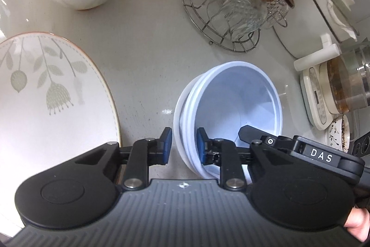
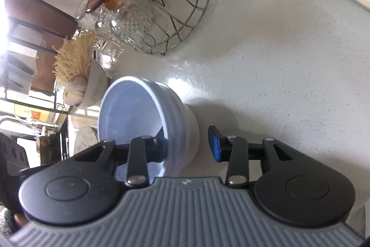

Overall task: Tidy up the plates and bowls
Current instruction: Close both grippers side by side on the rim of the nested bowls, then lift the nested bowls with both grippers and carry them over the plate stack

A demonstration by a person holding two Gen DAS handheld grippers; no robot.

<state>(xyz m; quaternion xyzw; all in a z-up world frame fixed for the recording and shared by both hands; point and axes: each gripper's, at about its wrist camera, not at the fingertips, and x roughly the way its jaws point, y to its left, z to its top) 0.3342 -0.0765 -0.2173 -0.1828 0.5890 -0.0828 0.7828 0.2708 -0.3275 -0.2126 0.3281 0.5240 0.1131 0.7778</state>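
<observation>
Both grippers straddled the rim of the pale blue bowl (image 1: 231,108), jaws open. Left gripper (image 1: 183,146) had one blue pad inside the smooth, ribbed bowl and one outside; right gripper (image 2: 189,145) did the same. Its inner finger was partly hidden. The bowl sat tilted on the speckled table (image 2: 277,61), near the leaf-patterned plate (image 1: 46,89).

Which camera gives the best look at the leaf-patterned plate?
The left wrist view: the leaf-patterned plate fills its left side, with pattern and rim clear, lying beside the left tongs. In the right wrist view I cannot pick it out; only a pale blurred shape shows there.
</observation>
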